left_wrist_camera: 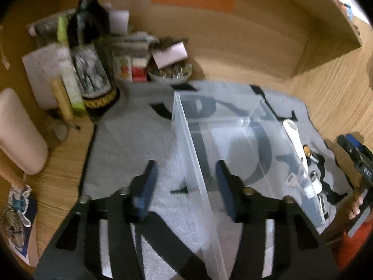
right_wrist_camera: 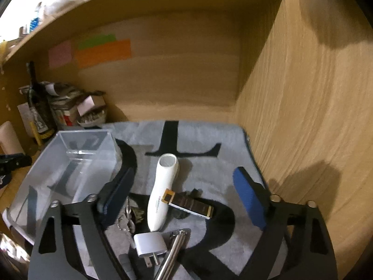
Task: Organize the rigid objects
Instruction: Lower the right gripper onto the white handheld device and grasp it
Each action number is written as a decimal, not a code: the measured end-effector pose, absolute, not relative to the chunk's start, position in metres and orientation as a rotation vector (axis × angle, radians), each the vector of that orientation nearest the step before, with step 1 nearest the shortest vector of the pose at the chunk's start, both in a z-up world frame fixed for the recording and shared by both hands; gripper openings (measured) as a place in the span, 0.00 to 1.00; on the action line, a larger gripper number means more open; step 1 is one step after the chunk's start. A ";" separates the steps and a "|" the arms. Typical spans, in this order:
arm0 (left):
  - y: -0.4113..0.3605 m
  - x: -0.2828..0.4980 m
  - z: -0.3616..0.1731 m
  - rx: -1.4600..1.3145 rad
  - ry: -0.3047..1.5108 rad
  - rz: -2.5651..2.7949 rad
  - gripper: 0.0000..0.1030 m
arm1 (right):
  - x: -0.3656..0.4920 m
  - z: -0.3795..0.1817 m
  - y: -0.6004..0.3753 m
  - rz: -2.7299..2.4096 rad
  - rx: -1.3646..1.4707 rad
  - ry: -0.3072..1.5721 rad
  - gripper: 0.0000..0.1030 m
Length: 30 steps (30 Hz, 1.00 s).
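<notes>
- While the left gripper (left_wrist_camera: 184,186) sits with its blue pads spread, one wall of the clear plastic box (left_wrist_camera: 233,140) runs up between them, and neither pad is pressed against it.
- Over on the other side, the right gripper (right_wrist_camera: 184,196) is spread wide too, pinching nothing, poised above a cluster of small things on the grey mat (right_wrist_camera: 209,137).
- Right between those fingers lies the white handheld device (right_wrist_camera: 160,186), long and curved; there's printing along its body, too small to read.
- Touching it, a dark flat pack with gold ends (right_wrist_camera: 191,204) lies crosswise.
- Nearer the camera: a white plug adapter (right_wrist_camera: 150,243), a metal rod (right_wrist_camera: 172,254) and a bunch of keys (right_wrist_camera: 127,219), all close together.
- The box stands just to the left of that cluster, on the same mat, which carries big black lettering.
- Back in the left corner, a dark bottle (left_wrist_camera: 88,46) with a grey pictorial label; its writing is blurred.
- Behind, orange sticky notes (right_wrist_camera: 103,52) on the wooden back panel.
</notes>
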<state>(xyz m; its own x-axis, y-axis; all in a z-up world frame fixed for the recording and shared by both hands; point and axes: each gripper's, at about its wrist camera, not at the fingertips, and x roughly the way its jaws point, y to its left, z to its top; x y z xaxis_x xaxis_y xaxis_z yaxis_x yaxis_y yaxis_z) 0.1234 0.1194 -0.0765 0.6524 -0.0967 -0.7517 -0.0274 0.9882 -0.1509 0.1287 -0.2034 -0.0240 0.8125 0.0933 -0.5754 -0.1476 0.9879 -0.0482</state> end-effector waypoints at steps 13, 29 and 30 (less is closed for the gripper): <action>0.122 0.140 -0.095 -0.199 0.953 -0.143 0.28 | 0.197 -0.069 -0.190 0.186 -0.064 0.901 0.61; 0.118 0.139 -0.096 -0.202 0.929 -0.157 0.16 | 0.241 -0.111 -0.164 0.179 -0.134 1.095 0.29; 0.118 0.139 -0.096 -0.201 0.929 -0.155 0.16 | 0.240 -0.110 -0.165 0.184 -0.122 1.090 0.29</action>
<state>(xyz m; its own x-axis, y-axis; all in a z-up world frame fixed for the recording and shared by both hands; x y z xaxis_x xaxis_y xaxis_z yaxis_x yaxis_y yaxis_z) 0.1389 0.1178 -0.0961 0.5899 -0.2187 -0.7773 0.0463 0.9702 -0.2379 0.2403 -0.1651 -0.1096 0.4492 0.0884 -0.8890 -0.2083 0.9780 -0.0080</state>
